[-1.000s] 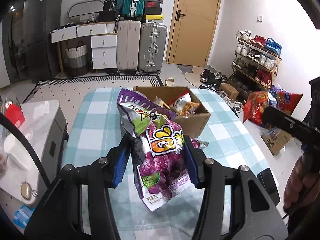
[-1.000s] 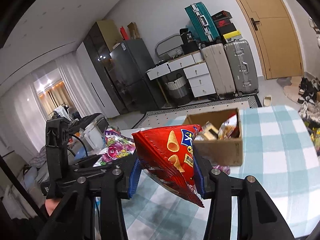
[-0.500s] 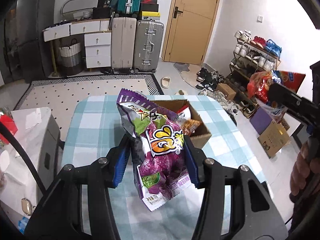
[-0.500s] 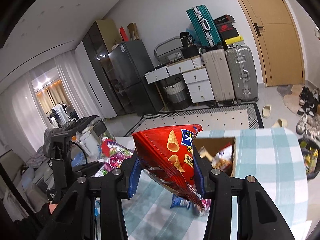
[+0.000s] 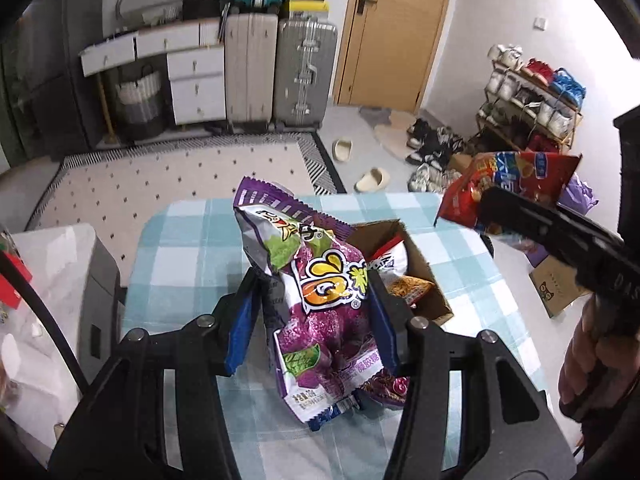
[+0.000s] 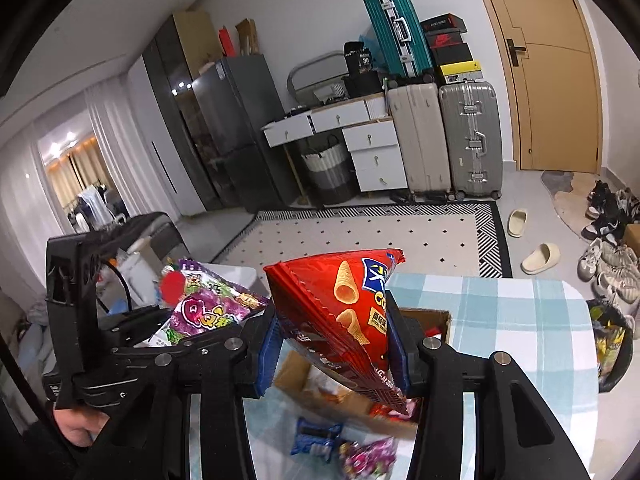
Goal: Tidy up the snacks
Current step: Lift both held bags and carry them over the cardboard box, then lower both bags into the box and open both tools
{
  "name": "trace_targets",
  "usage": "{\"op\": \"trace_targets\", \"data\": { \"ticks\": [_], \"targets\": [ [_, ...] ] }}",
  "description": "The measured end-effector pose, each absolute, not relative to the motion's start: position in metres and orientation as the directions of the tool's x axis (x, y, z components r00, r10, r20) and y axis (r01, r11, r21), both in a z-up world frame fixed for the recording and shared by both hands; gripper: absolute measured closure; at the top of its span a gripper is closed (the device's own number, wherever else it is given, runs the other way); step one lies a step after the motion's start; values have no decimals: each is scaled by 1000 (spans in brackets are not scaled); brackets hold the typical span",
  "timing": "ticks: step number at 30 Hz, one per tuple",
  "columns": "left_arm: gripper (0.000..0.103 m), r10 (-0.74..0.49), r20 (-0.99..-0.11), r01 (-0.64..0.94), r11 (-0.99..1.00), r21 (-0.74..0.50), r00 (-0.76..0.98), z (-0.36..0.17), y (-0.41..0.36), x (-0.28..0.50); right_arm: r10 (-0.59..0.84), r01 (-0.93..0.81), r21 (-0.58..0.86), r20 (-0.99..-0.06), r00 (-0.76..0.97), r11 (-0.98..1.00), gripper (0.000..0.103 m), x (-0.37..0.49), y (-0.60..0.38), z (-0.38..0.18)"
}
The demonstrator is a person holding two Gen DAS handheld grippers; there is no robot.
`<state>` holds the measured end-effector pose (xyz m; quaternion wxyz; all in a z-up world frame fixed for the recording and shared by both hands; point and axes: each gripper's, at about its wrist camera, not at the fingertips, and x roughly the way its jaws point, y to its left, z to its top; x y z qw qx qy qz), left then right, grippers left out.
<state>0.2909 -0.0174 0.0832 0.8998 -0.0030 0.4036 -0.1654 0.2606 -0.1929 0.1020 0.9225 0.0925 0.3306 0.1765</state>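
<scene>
Halfway-ish: cardboard box (image 5: 424, 280) on the checked table (image 5: 192, 240) already holding some packets. Left gripper (image 5: 316, 320) clamping purple bag (image 5: 324, 312), right gripper (image 6: 334, 344) clamping red cone-snack bag (image 6: 348, 316); loose packets (image 6: 344, 446) waiting.

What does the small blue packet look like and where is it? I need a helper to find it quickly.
Start at the checked tablecloth and find the open cardboard box. Just outside its near wall lies the small blue packet, flat on the cloth beside a small purple packet. It is the only blue wrapper there.
</scene>
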Motion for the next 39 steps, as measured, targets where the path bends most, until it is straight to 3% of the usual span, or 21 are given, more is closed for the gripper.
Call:
{"op": "trace_targets", "data": {
  "ticks": [8,11,20,27,39],
  "targets": [
    [55,-279,-785,329,939,-101,554,32,-56,330,365,-247,270,-646,671,931,57,302,-192,62],
    [55,-328,-772,359,923,-139,545,19,-67,340,346,-243,247,-669,658,938,57,310,-193,48],
    [55,-315,-786,371,921,-117,533,-20,-82,362,325,-229,232,-720,614,945,57,333,-193,4],
    [43,-328,-789,355,923,-150,519,-43,-74,378,308,-229,211,-737,601,950,57,346,-189,-11],
    [36,-279,-784,290,948,-132,554,-44,-43,366,308,-229,211,-742,595,950,54,350,-181,-16]
  ]
}}
